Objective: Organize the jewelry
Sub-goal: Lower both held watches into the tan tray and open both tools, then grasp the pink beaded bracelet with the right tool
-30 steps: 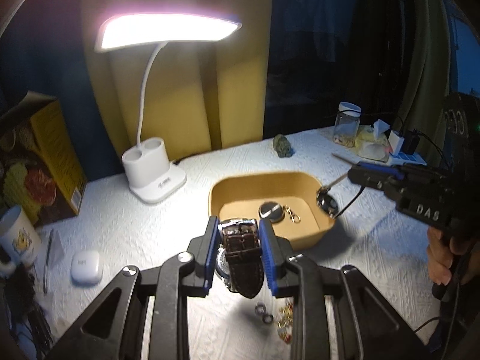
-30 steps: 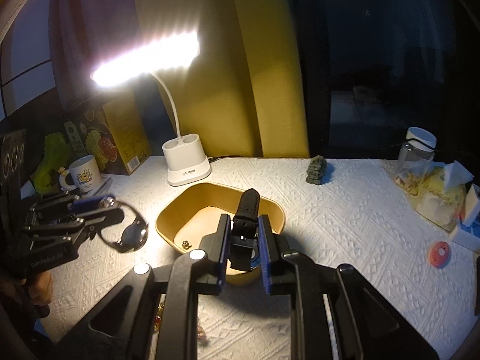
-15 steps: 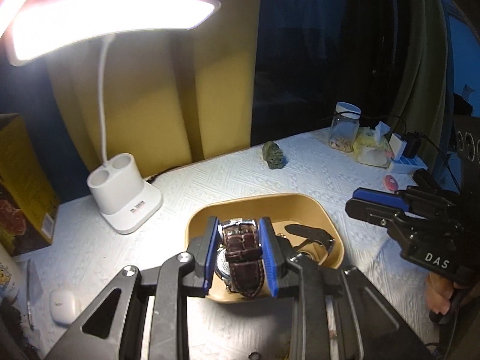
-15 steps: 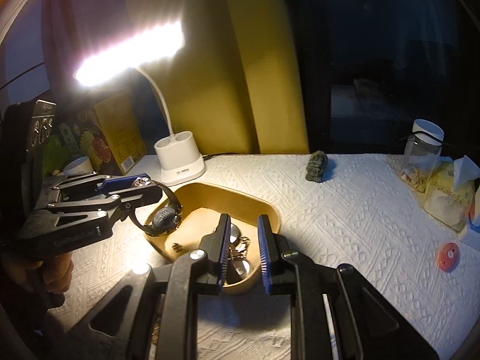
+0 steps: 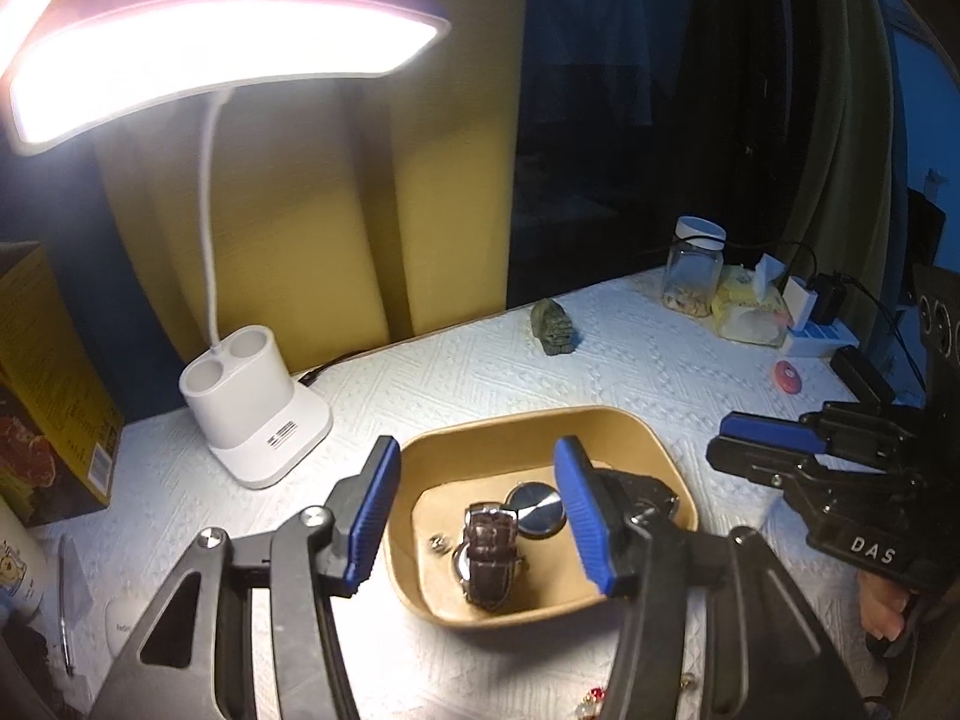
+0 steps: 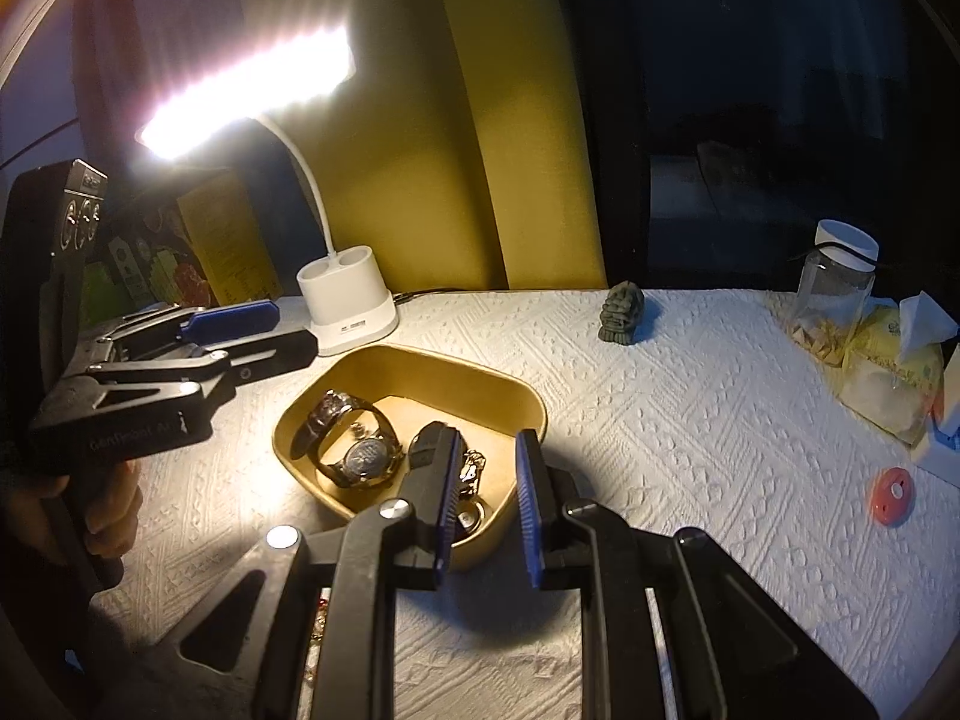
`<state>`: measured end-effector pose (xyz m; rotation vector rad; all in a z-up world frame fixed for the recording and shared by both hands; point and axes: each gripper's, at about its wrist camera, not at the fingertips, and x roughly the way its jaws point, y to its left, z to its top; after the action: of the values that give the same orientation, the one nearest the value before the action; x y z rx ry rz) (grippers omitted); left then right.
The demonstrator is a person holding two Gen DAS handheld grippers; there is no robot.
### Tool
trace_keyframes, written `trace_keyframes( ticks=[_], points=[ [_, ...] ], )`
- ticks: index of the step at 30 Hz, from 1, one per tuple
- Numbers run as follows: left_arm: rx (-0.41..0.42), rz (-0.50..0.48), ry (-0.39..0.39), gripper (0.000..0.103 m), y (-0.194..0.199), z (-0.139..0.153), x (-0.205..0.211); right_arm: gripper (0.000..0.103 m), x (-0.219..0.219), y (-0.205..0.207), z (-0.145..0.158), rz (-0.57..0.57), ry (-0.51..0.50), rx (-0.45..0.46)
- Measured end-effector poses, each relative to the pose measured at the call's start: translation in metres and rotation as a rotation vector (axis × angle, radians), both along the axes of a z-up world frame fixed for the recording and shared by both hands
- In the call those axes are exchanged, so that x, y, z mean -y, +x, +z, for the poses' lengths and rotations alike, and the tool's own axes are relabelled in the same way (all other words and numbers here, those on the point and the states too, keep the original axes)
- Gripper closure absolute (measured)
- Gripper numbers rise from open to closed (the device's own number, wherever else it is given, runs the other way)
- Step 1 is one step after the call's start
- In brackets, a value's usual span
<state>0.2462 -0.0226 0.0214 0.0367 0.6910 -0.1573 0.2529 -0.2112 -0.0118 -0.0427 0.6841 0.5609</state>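
Note:
A tan tray (image 5: 636, 426) (image 6: 528, 402) sits mid-table. In it lies a brown-strap watch (image 5: 491, 546) (image 6: 354, 450), a round dark watch face (image 5: 537, 507), a black-strap watch (image 6: 429, 441) and small trinkets. My left gripper (image 5: 480, 516) is open and empty above the tray's near side. My right gripper (image 6: 487, 507) is open and empty over the tray's near right corner; it also shows in the left wrist view (image 5: 774, 450). Loose jewelry (image 5: 594, 702) lies on the cloth in front of the tray.
A lit white desk lamp (image 5: 255, 414) (image 6: 348, 306) stands behind the tray. A small stone figure (image 5: 552, 330), a glass jar (image 5: 693, 273), a tissue pack (image 5: 750, 306), a red disc (image 5: 787, 375), a yellow box (image 5: 48, 396) and an earbud case (image 5: 120, 618) surround it.
My left gripper opened and let the brown-strap watch drop into the tray. My right gripper, open since half a second ago, stays over the tray.

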Motion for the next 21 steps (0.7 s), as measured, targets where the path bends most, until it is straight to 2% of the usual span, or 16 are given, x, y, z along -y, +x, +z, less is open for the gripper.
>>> trace_keyframes(
  ticks=[10, 21],
  points=[
    [0.007, 0.027, -0.036, 0.05, -0.036, -0.001, -0.017, 0.086, -0.009, -0.027, 0.002, 0.002, -0.028, -0.001],
    [-0.005, 0.05, -0.096, 0.05, -0.077, -0.016, -0.031, 0.086, -0.018, -0.061, -0.006, 0.012, -0.077, -0.011]
  ],
)
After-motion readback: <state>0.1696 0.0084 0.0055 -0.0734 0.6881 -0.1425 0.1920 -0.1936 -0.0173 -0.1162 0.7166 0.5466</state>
